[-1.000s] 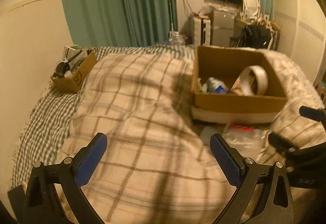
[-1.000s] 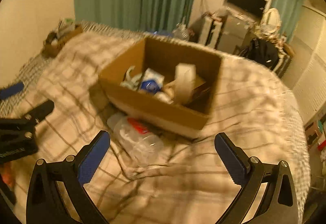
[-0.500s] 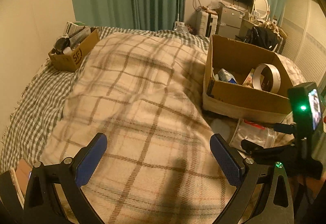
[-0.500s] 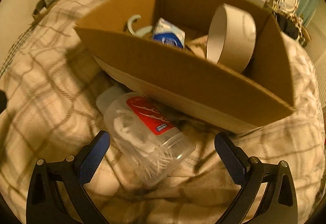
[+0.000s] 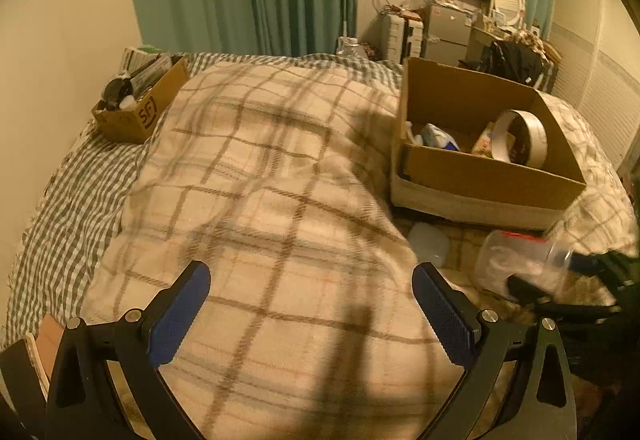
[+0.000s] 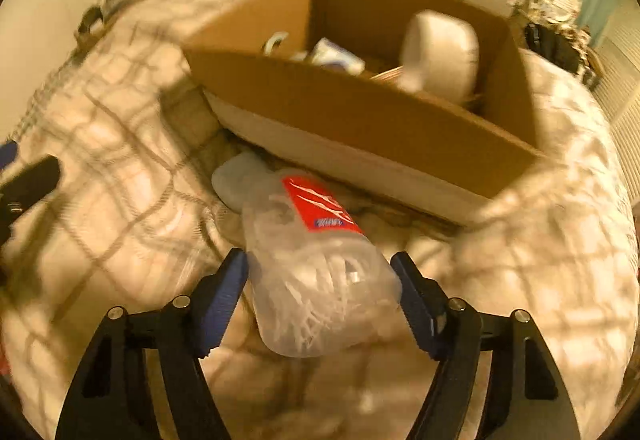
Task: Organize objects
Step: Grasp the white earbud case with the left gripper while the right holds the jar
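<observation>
Two pads of right gripper (image 6: 320,294) flank clear jar (image 6: 316,268), jaws just been closing, contact unclear; jar's long axis runs 11-to-5, lid toward cardboard box (image 6: 360,111) at 12; left gripper (image 5: 312,316) wide, empty, farther off.

Clear jar (image 6: 316,280) (red label) on side beside cardboard box (image 6: 360,111).

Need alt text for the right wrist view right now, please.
The right gripper, jaws just closing, brackets a clear plastic jar with a red label lying on a plaid blanket. Behind it sits an open cardboard box.
</observation>
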### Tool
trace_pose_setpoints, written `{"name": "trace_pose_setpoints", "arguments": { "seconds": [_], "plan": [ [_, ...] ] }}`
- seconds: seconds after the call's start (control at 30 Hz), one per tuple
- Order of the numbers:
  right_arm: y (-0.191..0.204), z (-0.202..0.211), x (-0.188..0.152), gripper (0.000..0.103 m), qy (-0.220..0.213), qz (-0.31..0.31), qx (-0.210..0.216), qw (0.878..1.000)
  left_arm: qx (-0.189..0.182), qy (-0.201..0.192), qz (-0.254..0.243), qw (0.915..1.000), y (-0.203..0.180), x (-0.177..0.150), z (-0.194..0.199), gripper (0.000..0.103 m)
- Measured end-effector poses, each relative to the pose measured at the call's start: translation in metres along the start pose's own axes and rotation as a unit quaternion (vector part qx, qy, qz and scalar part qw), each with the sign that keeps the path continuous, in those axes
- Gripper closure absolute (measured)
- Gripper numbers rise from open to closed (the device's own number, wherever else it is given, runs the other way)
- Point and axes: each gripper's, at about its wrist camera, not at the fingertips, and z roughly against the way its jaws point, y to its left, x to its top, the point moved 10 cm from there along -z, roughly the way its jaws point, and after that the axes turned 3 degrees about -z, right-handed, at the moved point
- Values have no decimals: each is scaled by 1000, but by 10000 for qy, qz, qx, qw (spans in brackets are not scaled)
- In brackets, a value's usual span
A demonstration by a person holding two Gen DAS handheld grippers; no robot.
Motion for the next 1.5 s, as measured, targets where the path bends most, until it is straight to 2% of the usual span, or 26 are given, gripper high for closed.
{"name": "trace_pose_setpoints", "arguments": {
  "seconds": [0.13,0.23,0.4,0.5,0.6,0.73,0.9,1.07,1.2,1.27,1.33,1.5],
  "plan": [
    [-23,49,3,34,-569,-77,-385,9976,-225,26,-81,9997,-26,0,5,0],
    [-31,72,10,35,-844,-29,-494,9952,-506,87,-217,9984,-56,1,2,0],
    [-51,97,37,36,-1146,-57,-586,9917,-299,183,-726,9967,-90,8,-22,0],
    [-65,102,49,36,-1234,-106,-628,9903,-264,277,-719,9967,-100,11,-36,2],
    [-76,92,53,36,-1168,-88,-706,9906,-286,426,-766,9957,-112,10,-55,8],
    [-85,80,51,36,-1105,-128,-647,9917,-442,604,-730,9945,-125,5,-82,8],
    [-89,79,47,36,-1142,-248,-486,9920,-336,673,-800,9940,-128,-2,-108,15],
    [-90,72,43,37,-1060,-303,-408,9931,-349,870,-624,9936,-129,-5,-133,15],
    [-91,65,38,38,-943,-333,-431,9940,-298,1001,-747,9917,-135,-9,-143,16],
    [-91,61,36,39,-867,-345,-436,9947,-331,1064,-793,9906,-138,-12,-146,24],
    [-91,56,33,39,-796,-367,-457,9951,-494,1043,-795,9901,-141,-13,-142,47],
    [-96,46,25,40,-621,-452,-522,9957,-697,1012,-858,9887,-146,-22,-119,48]
  ]
}}
